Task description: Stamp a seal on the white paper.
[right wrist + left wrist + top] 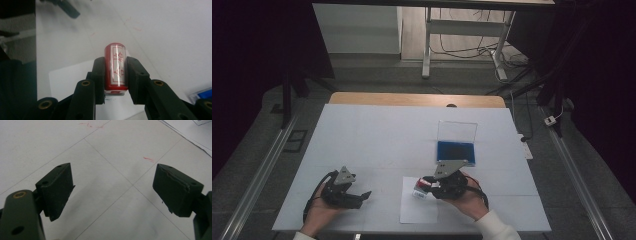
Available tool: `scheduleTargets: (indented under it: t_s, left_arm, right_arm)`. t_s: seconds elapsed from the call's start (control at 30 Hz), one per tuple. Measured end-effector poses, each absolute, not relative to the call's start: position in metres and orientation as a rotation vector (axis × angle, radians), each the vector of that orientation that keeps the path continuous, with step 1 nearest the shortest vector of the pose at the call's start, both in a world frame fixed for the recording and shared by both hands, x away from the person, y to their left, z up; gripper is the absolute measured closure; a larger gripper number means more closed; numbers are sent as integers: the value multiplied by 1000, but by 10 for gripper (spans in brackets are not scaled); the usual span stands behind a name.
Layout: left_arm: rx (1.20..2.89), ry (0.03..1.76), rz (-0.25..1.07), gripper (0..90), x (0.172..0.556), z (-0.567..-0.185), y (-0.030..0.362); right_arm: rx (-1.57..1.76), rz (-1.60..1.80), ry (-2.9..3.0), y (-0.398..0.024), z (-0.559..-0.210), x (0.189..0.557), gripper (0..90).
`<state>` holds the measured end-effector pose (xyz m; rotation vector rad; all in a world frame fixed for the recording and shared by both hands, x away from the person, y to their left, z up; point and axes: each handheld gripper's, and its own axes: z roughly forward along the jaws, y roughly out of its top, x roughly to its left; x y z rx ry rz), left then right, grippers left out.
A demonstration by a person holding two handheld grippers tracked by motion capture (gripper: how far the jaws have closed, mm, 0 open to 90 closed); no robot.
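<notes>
Stamp: a red cylindrical stamp (pixel 115 68) with white characters on its side, clamped between the jaws of the right gripper (pixel 428 187) and held over the sheet of paper (pixel 418 206) near the table's front edge.
Right gripper: closed tight on the stamp — pads pressing both sides.
Ink pad: the blue ink pad (pixel 455 150) sits open just beyond the right hand, lid up.
Left gripper: the left gripper (pixel 113 192) has its jaws wide apart, nothing between them, over the white table cover (pixel 377 140).
Progress: the pick-up looks done — no fresh imprint can be made out on the paper, so the pressing likely remains.
</notes>
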<state>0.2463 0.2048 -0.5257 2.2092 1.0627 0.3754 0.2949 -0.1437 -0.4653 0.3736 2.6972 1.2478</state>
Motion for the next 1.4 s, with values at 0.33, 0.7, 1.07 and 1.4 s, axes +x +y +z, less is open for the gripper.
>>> scheduleTargets:
  t_s: [0.33,0.7,1.07,1.4]
  left_arm:
    - [2209,1065,379,169,246,-526,205]
    - [2212,1064,377,169,247,-526,205]
    - [2212,1064,377,169,246,-526,205]
    - [2218,1063,383,170,246,-526,205]
  right_arm:
    - [367,1241,2696,-148,-465,295,694]
    - [388,1247,2661,-155,-458,297,692]
    - [489,1244,2571,-174,-449,308,692]
    - [582,1224,2496,-193,-445,320,693]
